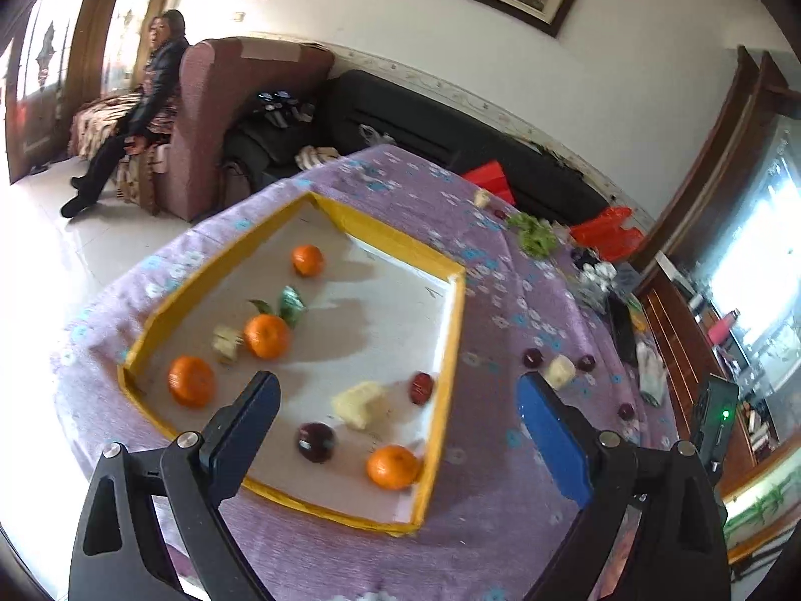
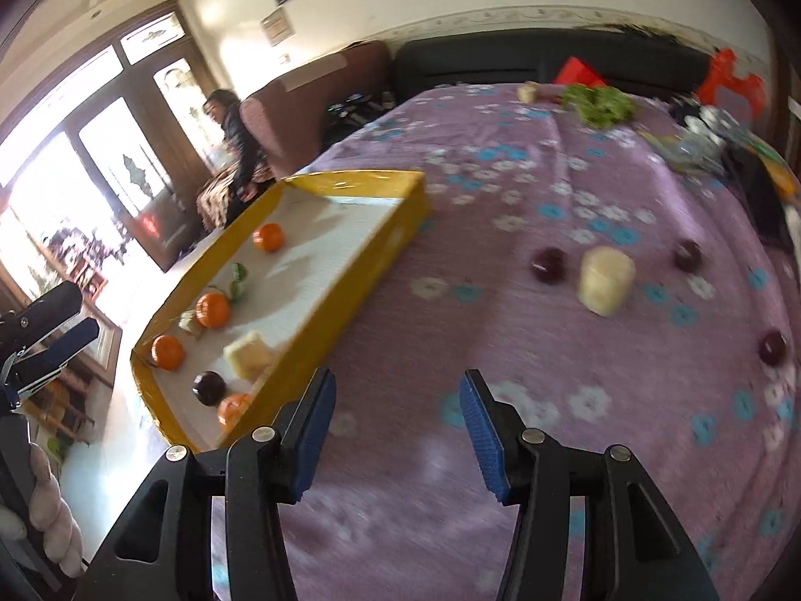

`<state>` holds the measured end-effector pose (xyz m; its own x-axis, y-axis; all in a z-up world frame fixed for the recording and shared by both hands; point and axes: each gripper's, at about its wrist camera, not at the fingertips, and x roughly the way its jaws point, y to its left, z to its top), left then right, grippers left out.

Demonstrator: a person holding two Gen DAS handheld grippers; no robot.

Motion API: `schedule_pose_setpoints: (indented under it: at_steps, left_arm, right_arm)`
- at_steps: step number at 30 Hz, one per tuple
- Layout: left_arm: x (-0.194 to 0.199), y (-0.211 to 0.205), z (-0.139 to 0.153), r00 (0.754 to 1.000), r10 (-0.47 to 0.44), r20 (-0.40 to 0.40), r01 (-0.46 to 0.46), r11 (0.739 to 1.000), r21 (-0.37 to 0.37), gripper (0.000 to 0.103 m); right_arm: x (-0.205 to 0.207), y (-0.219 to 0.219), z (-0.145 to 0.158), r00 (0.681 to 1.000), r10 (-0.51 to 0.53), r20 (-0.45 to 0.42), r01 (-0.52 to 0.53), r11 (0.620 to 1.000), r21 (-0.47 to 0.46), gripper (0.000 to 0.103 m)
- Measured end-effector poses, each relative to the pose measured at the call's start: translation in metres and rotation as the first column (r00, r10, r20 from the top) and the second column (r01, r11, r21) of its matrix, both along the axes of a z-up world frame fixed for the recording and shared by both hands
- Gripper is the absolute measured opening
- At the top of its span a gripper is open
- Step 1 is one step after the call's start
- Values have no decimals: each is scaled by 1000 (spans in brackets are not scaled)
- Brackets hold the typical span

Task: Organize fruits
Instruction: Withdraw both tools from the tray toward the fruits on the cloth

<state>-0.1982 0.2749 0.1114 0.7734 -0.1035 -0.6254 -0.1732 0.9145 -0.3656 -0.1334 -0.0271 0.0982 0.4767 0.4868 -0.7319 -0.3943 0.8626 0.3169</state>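
A shallow yellow-rimmed tray (image 1: pixel 443 340) (image 2: pixel 395 210) lies on the purple flowered tablecloth (image 1: pixel 500 300). It holds several oranges (image 1: pixel 267 334), a dark plum (image 1: pixel 316 441), a red date (image 1: pixel 421 387) and pale fruit chunks (image 1: pixel 361 403). My left gripper (image 1: pixel 395 400) is open and empty, above the tray's near right part. My right gripper (image 2: pixel 398 400) is open and empty, over bare cloth right of the tray. Loose on the cloth lie a pale chunk (image 2: pixel 605 278) (image 1: pixel 559 371) and dark plums (image 2: pixel 549 264) (image 2: pixel 772 346) (image 2: pixel 687 254).
Green leafy vegetables (image 2: pixel 598 100) (image 1: pixel 535 235), a small pale chunk (image 2: pixel 526 93), red bags (image 1: pixel 606 233) and clutter sit at the table's far and right edges. A black sofa (image 1: pixel 425 115) and a seated person (image 1: pixel 145 100) are beyond. The left gripper shows at the right view's left edge (image 2: pixel 45 335).
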Motion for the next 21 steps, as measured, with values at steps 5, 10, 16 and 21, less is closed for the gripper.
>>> schedule_pose_setpoints:
  at_steps: [5, 10, 16, 21]
  left_arm:
    - [5, -31, -6, 996, -90, -30, 91, 996, 19, 95]
    - [14, -58, -18, 986, -154, -64, 157, 986, 61, 95]
    - [24, -84, -28, 972, -215, -97, 222, 972, 71, 95]
    - [41, -106, -29, 957, -269, -110, 278, 958, 72, 95]
  right_arm:
    - [-10, -81, -3, 990, -139, 17, 139, 990, -28, 59]
    - [-10, -168, -4, 946, -323, 35, 325, 942, -83, 63]
    - [9, -216, 1, 907, -419, 40, 421, 903, -85, 62]
    - [45, -205, 3, 913, -402, 66, 407, 907, -106, 62]
